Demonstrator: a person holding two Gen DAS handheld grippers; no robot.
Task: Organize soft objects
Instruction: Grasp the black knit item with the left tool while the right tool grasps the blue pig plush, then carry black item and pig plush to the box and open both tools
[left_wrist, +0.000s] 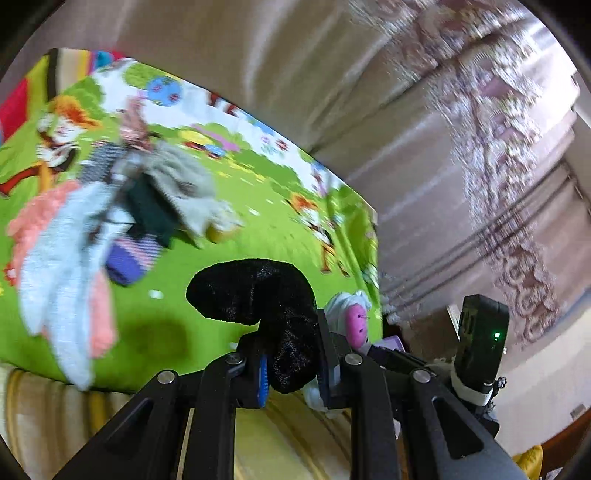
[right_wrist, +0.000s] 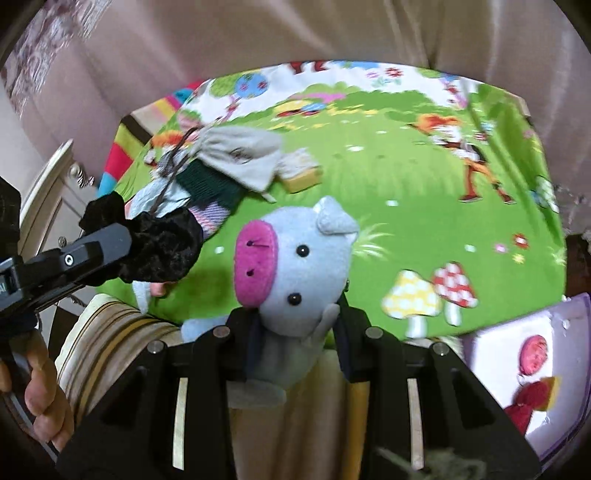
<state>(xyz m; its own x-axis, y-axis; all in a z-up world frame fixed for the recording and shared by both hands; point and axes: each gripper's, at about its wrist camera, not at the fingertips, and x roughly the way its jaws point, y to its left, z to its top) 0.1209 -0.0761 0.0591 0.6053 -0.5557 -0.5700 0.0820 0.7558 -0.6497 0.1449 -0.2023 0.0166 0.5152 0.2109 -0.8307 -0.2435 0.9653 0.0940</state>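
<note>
My left gripper (left_wrist: 291, 365) is shut on a black velvet scrunchie (left_wrist: 255, 291) and holds it above the green cartoon mat (left_wrist: 258, 229). It also shows at the left of the right wrist view (right_wrist: 122, 240), with the scrunchie (right_wrist: 162, 251) in it. My right gripper (right_wrist: 295, 332) is shut on a pale blue plush pig (right_wrist: 295, 266) with a pink snout; the pig also shows in the left wrist view (left_wrist: 351, 317). A pile of soft items lies on the mat: grey cloth (right_wrist: 240, 155), dark green knit (right_wrist: 207, 184), pink and pale blue fuzzy socks (left_wrist: 70, 236).
The mat covers a bed with striped bedding (right_wrist: 110, 350) at the near edge. Beige curtains (left_wrist: 406, 110) hang behind. A lilac box (right_wrist: 535, 369) with a printed picture sits at the right. A yellow sponge-like block (right_wrist: 303, 177) lies by the pile.
</note>
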